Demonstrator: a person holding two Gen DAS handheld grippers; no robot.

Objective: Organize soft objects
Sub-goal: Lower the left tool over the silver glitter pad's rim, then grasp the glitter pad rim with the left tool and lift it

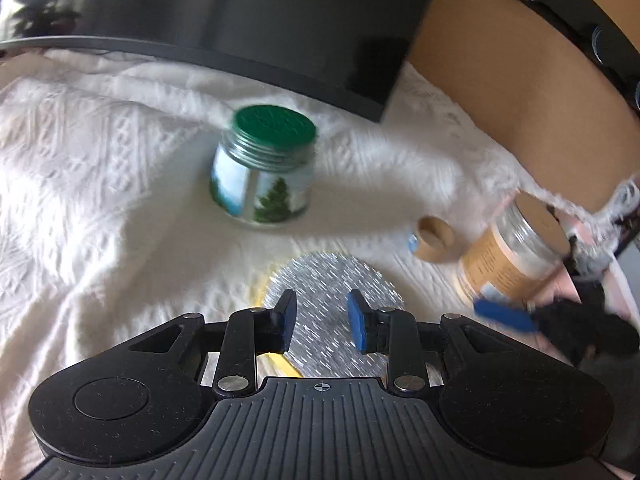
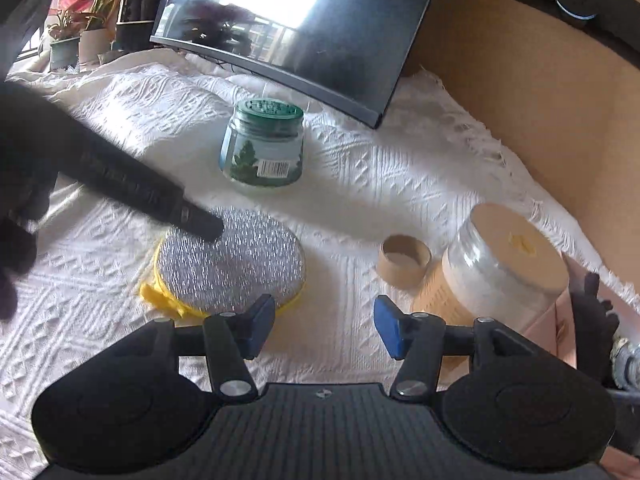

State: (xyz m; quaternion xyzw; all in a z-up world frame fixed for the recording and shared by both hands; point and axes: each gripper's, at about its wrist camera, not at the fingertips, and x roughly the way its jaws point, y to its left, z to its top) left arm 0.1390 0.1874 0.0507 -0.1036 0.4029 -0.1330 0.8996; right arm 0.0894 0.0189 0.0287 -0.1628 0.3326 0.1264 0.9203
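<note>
The left gripper (image 1: 322, 322) has its jaws apart with nothing between them, hanging right over the round silver scrubbing pad (image 1: 332, 300), which has a yellow sponge layer underneath. The right wrist view shows one dark finger tip (image 2: 208, 228) over the far left part of the pad's top; whether it touches is unclear. The right gripper (image 2: 324, 330) is also spread wide and empty, over bare cloth just to the right of the pad.

The pad lies flat on the white textured cloth (image 2: 360, 184). Beyond the pad stands a green-lidded jar (image 2: 262, 144), upright and well apart from it. To the pad's right sit a small cardboard ring (image 2: 404, 260) and, further right, a big clear jar (image 2: 504, 264) with a tan label, tilted over. Behind the green jar leans a dark monitor (image 2: 304, 20).

The risk, as I judge it: the pad is low and wide, so jaws closing from above may slip off the springy top or pinch the cloth with it and drag the cloth. A dragged cloth could unsettle the tilted jar nearby.
</note>
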